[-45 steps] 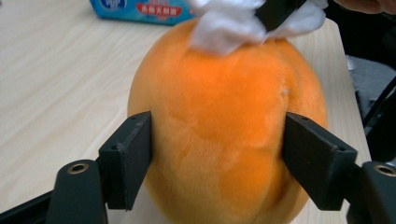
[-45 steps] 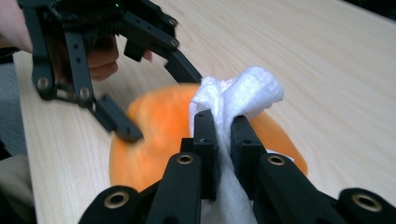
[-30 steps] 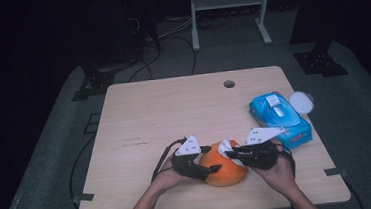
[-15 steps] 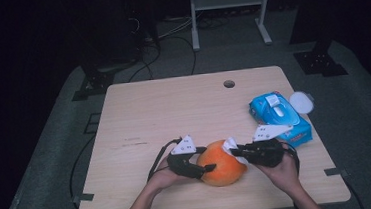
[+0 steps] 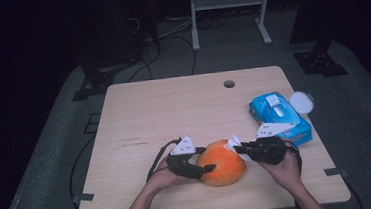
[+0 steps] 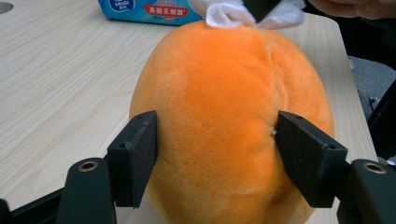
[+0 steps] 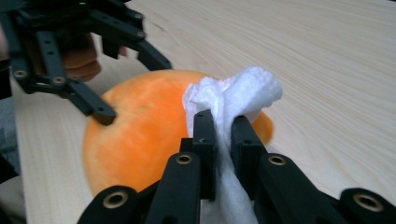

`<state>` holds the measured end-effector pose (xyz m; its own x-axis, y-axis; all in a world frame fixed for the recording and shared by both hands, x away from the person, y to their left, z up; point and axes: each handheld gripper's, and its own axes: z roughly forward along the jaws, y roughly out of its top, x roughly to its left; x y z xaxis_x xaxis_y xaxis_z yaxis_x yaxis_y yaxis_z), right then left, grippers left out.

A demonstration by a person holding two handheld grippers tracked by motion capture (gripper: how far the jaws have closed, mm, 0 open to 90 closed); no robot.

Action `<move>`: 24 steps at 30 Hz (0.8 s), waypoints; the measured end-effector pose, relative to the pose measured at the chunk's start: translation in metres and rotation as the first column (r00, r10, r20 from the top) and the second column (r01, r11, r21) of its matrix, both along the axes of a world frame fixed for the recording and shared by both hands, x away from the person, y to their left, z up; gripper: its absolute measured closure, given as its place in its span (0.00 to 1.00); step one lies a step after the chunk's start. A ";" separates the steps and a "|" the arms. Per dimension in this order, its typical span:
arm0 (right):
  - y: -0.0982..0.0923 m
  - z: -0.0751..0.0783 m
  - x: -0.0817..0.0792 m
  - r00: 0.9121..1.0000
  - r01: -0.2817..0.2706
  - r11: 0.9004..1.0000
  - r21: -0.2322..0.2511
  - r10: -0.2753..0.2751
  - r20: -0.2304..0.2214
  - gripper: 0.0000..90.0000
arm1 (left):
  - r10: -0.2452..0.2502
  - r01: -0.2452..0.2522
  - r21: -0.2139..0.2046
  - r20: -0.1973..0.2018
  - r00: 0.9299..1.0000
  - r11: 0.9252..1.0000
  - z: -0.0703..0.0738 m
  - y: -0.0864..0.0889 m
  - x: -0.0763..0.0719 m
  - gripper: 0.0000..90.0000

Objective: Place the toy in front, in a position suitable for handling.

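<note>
Near the front edge of the wooden table (image 5: pixel 139 113), the orange plush fruit (image 5: pixel 221 163) lies between the two hand-held grippers, a little right of the table's middle. The left gripper (image 5: pixel 204 169) comes at it from the left, and its jaws have just been closing with the plush fruit between them; in the left gripper view both pads press into the soft sides of the fruit (image 6: pixel 224 130), one on each flank, so the fruit is clamped across its near end and rests on the tabletop. The right gripper (image 5: pixel 238 148) comes in from the right, its tips at the upper right of the fruit. Its jaws stand narrow, pinched on a bunched white wipe (image 7: pixel 233 100), which bulges out above the tips and hangs down between them; in the right gripper view the wad lies against the fruit's (image 7: pixel 140 135) far side, and in the left gripper view the wipe (image 6: pixel 229 14) shows at the fruit's far end. Farther back and to the right, just beyond the right hand (image 5: pixel 281 169), a blue pack of wipes (image 5: pixel 274 115) lies flat near the table's right edge, with a white round lid (image 5: pixel 301 102) just beside it. Farther still, a small round hole (image 5: pixel 229 84) sits in the tabletop near the back edge.
</note>
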<state>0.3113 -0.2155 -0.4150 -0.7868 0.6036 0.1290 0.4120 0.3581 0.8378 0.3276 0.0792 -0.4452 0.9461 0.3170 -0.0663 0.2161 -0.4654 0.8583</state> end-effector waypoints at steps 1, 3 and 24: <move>-0.002 -0.001 0.001 1.000 0.008 1.000 0.009 -0.008 -0.008 0.91 | -0.001 0.001 0.001 0.001 1.000 1.000 0.000 0.000 0.000 0.35; -0.002 0.000 0.001 1.000 0.008 1.000 0.023 -0.008 -0.015 0.91 | -0.001 0.001 0.002 0.000 1.000 1.000 0.000 -0.001 0.000 0.35; 0.008 -0.001 0.005 1.000 -0.004 1.000 0.030 0.004 -0.001 0.91 | -0.026 0.026 0.003 0.005 1.000 1.000 0.004 -0.002 -0.002 0.35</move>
